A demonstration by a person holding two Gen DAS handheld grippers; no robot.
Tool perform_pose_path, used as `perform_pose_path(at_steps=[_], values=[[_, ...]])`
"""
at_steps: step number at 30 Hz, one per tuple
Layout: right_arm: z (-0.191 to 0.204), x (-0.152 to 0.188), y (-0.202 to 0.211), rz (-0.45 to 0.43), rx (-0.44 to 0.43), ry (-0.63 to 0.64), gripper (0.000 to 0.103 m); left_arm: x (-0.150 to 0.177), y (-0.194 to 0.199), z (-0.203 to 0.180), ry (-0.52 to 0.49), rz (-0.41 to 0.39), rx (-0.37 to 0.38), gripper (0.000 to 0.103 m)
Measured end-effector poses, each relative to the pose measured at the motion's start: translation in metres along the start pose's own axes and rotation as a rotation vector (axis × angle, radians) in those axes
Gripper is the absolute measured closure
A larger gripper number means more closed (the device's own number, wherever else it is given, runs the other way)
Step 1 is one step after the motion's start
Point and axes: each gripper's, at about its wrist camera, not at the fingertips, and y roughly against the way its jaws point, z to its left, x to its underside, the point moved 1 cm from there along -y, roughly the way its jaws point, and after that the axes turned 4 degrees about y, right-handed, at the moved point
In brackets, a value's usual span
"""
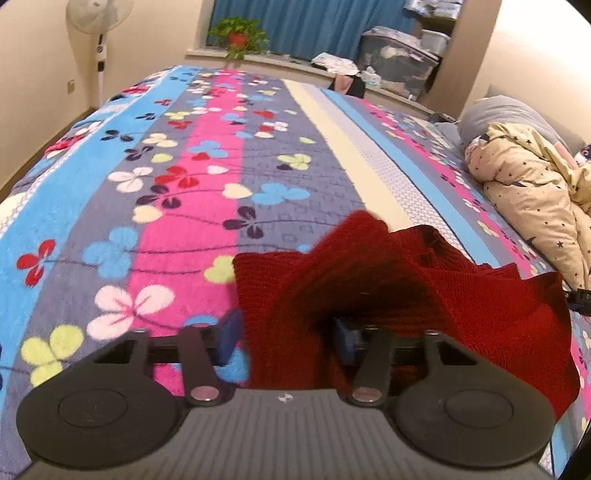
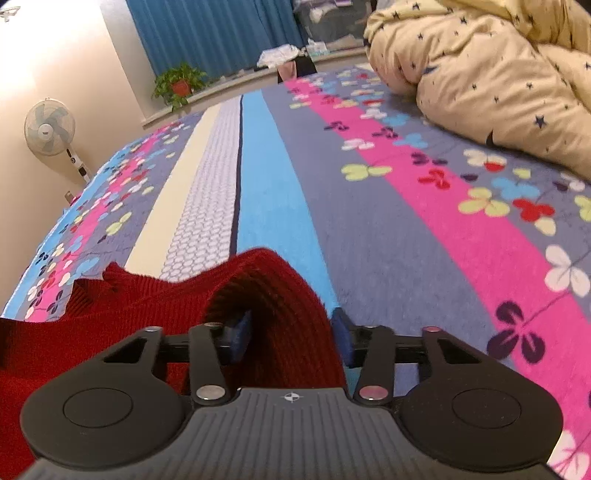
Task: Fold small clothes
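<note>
- While both grippers reach over the bed (image 1: 207, 206), a red knitted sweater (image 1: 461, 306) lies at its near edge, on the flowered, striped blanket (image 2: 388, 236).
- Seen from the left wrist, the left gripper (image 1: 286, 334) has its blue-padded fingers (image 1: 231, 330) set apart, with a bunched fold of the sweater lying between them; the right pad is half buried in the knit, and I cannot tell whether the fingers press the cloth or only straddle it.
- From there the sweater spreads toward the right edge of the bed, its ribbed edge raised in a hump in front of the gripper.
- Seen from the right wrist, the right gripper (image 2: 291, 332) likewise has its fingers (image 2: 238, 330) apart, with a raised ridge of the sweater (image 2: 266, 295) standing between them, close against both pads; a real grip cannot be confirmed.
- The rest of the sweater runs left from that gripper along the near edge.
- A cream quilt with dark stars (image 2: 491, 81) is heaped at the right side of the bed, well apart from the sweater.
- Beyond the far edge stand a potted plant (image 1: 238, 35) on a sill, blue curtains (image 1: 314, 26) and a standing fan (image 2: 50, 127) by the wall.
</note>
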Motion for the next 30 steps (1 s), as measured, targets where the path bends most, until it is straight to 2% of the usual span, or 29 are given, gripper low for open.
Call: perform_pose_path(at_steps=[1, 2, 3, 5, 8, 10, 12, 13, 15, 16, 17, 18, 19, 22, 26, 30], values=[[0.000, -0.001, 0.001, -0.013, -0.002, -0.002, 0.075, 0.000, -0.001, -0.001, -0.005, 0.002, 0.007, 0.069], [-0.001, -0.002, 0.002, -0.022, -0.003, -0.005, 0.084, -0.001, -0.002, -0.001, -0.010, 0.003, 0.011, 0.075], [-0.001, -0.003, 0.003, -0.036, -0.002, -0.004, 0.090, -0.001, -0.002, -0.001, -0.015, 0.002, 0.018, 0.087], [-0.003, -0.005, 0.007, -0.079, -0.004, -0.017, 0.092, -0.003, 0.001, 0.000, -0.015, -0.024, 0.015, 0.089], [-0.023, -0.009, 0.014, -0.136, -0.028, -0.175, 0.092, -0.010, 0.008, 0.011, 0.069, -0.072, 0.029, 0.090], [-0.038, -0.007, 0.010, -0.108, -0.001, -0.264, 0.092, -0.011, 0.006, 0.016, 0.103, -0.059, 0.017, 0.090], [-0.047, -0.003, -0.002, -0.033, 0.021, -0.327, 0.091, -0.009, -0.002, 0.020, 0.131, -0.002, -0.003, 0.089], [-0.047, -0.002, -0.005, -0.012, 0.027, -0.334, 0.090, -0.007, -0.007, 0.022, 0.151, 0.035, -0.010, 0.089], [-0.042, -0.002, -0.007, 0.003, 0.062, -0.299, 0.079, -0.004, -0.015, 0.031, 0.208, 0.101, -0.024, 0.086], [-0.039, -0.003, -0.007, 0.001, 0.087, -0.266, 0.072, -0.004, -0.016, 0.037, 0.240, 0.112, -0.027, 0.084], [-0.037, -0.003, -0.006, 0.000, 0.100, -0.243, 0.062, -0.005, -0.016, 0.040, 0.263, 0.108, -0.027, 0.083], [-0.036, -0.003, -0.006, 0.001, 0.099, -0.237, 0.055, -0.006, -0.015, 0.043, 0.278, 0.100, -0.022, 0.076], [-0.035, -0.002, -0.006, 0.007, 0.092, -0.238, 0.055, -0.006, -0.013, 0.044, 0.287, 0.092, -0.013, 0.068], [-0.035, 0.003, -0.007, 0.042, 0.067, -0.238, 0.054, -0.009, -0.013, 0.041, 0.288, 0.088, 0.010, 0.054], [-0.031, 0.006, -0.011, 0.097, 0.036, -0.217, 0.047, -0.005, -0.016, 0.031, 0.246, 0.106, 0.001, 0.048], [-0.019, 0.011, -0.016, 0.144, 0.026, -0.156, 0.047, 0.000, -0.022, 0.026, 0.215, 0.112, -0.014, 0.049]])
